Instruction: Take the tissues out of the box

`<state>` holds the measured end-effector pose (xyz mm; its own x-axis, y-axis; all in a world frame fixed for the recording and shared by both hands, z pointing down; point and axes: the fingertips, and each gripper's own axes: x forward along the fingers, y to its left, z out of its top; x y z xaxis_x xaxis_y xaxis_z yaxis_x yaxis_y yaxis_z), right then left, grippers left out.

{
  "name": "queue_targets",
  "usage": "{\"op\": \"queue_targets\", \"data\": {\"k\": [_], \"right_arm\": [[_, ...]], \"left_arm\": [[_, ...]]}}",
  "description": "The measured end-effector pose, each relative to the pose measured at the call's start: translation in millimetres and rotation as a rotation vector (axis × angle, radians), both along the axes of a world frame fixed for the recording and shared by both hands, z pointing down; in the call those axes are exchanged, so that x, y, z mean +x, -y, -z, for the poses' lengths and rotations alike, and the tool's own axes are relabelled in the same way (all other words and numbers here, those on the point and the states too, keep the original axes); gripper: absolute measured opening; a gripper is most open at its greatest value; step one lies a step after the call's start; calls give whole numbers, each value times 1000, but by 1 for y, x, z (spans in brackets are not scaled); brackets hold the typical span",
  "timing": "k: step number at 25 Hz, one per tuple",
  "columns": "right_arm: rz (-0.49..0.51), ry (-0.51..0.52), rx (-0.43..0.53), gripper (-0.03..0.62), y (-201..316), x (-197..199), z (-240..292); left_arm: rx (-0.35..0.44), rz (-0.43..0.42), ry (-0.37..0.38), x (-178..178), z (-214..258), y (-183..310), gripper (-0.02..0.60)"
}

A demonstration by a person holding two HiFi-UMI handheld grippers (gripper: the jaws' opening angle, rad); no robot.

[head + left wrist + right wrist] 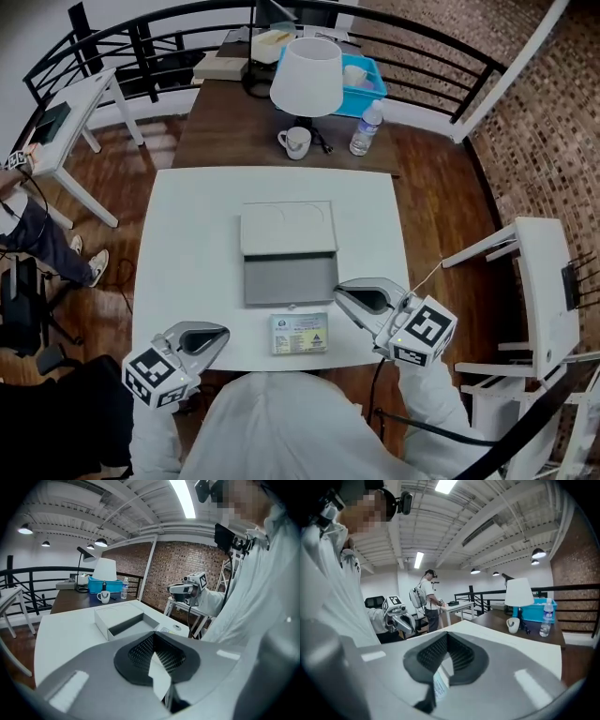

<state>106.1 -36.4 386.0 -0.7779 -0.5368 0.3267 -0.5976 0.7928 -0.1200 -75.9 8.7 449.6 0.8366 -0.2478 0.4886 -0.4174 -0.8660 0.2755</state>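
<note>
— Where is the tissue packet (300, 333)?
— Flat on the white counter (197, 234) by its near edge, just outside the open grey box (289, 239) that sits mid-counter.
— And the jaws?
— The left gripper (217, 336), over the near left corner, has its jaws together, holding nothing. The right gripper (349, 294), beside the box's near right corner, has its jaws pressed together too, and the packet lies between the two grippers

A white table (187, 244) stands on wood floor (127, 248) beside brick wall (183, 559) and black railing (422, 52).
</note>
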Motion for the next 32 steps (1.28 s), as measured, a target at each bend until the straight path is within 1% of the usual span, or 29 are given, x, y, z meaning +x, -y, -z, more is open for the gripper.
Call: {"op": "queue_targets", "data": {"k": [3, 5, 11, 19, 27, 32], "right_arm": [[-8, 40, -30, 2, 0, 8, -4], [-17, 45, -36, 2, 1, 14, -6], [-24, 5, -48, 2, 2, 19, -13], [-28, -46, -83, 2, -4, 24, -30], [-35, -75, -68, 2, -7, 26, -25], [-38, -74, -66, 2, -13, 24, -26]], "left_arm": [[-2, -1, 7, 6, -3, 1, 14], [-3, -8, 10, 10, -3, 2, 14], [4, -6, 11, 11, 1, 6, 14], [19, 21, 14, 1, 4, 14, 14], [14, 18, -1, 2, 6, 8, 14], [17, 15, -2, 1, 5, 4, 14]]}}
